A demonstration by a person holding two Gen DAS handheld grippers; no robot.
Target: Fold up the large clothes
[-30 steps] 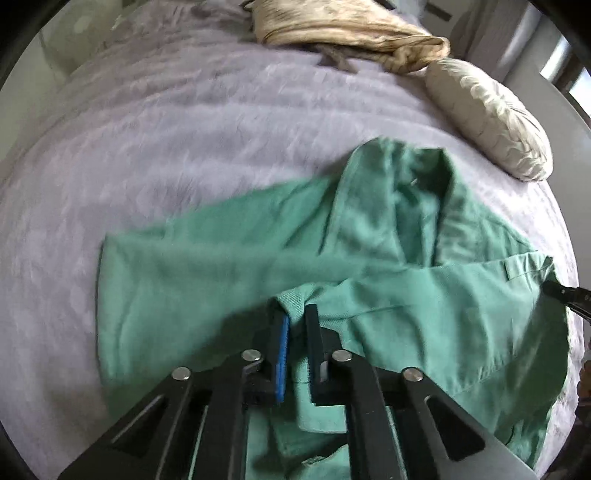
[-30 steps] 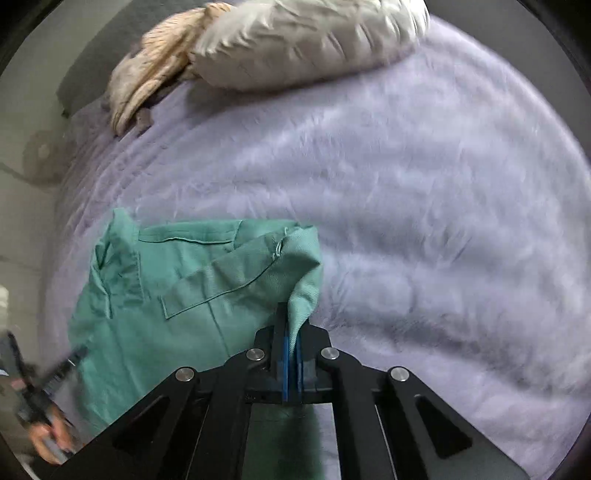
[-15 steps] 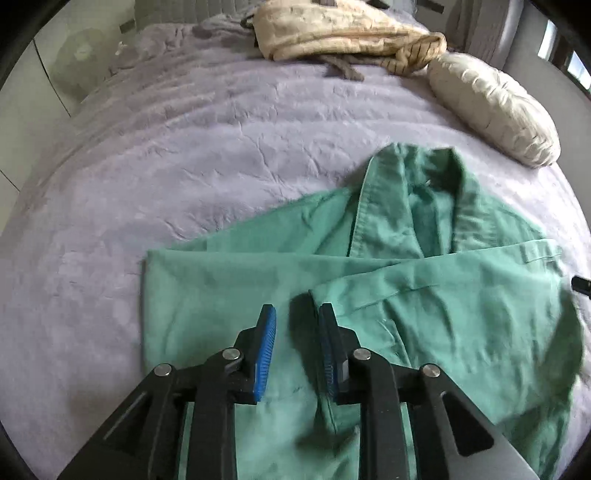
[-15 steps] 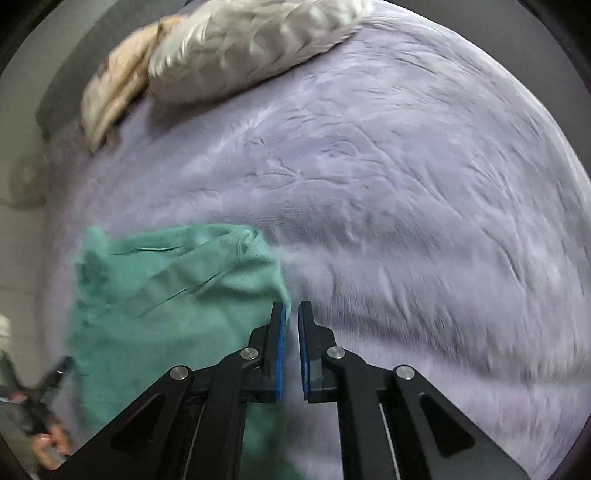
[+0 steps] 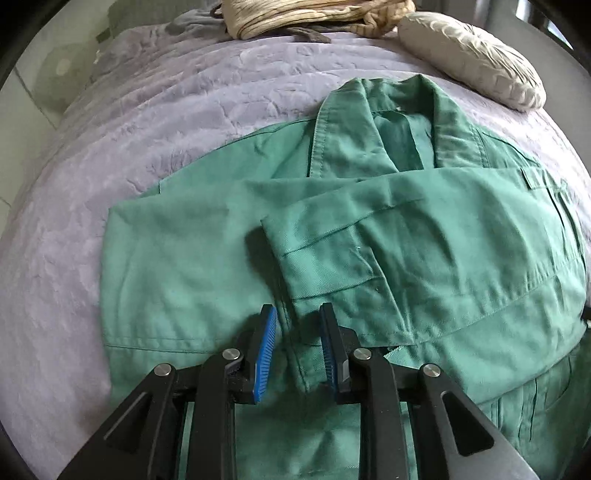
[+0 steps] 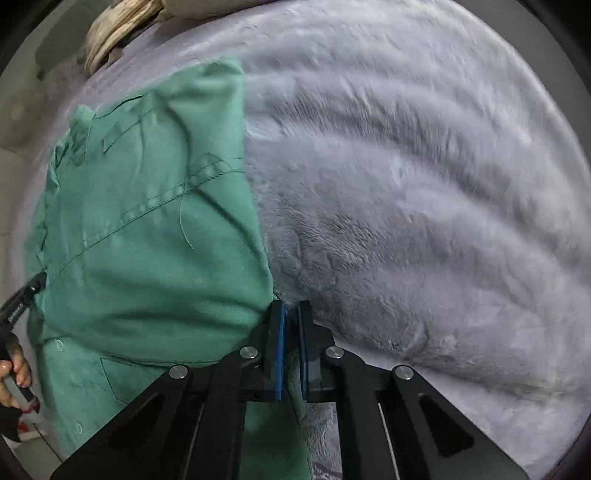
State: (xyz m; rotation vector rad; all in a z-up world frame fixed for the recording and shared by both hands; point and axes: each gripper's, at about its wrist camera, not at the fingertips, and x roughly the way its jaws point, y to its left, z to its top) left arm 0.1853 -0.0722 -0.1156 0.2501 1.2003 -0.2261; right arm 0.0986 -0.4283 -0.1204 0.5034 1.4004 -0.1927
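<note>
Here the green jacket point(image 6: 155, 236) edge borders bare blanket point(image 6: 406, 184).

A bed point(image 5: 155, 122) covered in a plush lavender blanket point(image 6: 424, 184) fills nearly the whole of both views, its pile pressed into soft ridges and creases. In the left wrist view a crumpled beige-and-cream cloth point(image 5: 314, 14) lies at the far end at 12 o'clock, with a pale ribbed pillow point(image 5: 476, 55) just beside it at 1 o'clock and a strip of bright daylight behind that at the upper right edge. At 10 o'clock, past the bed's edge, a round pale fan point(image 5: 61, 66) stands against a light wall point(image 5: 22, 110).
</note>
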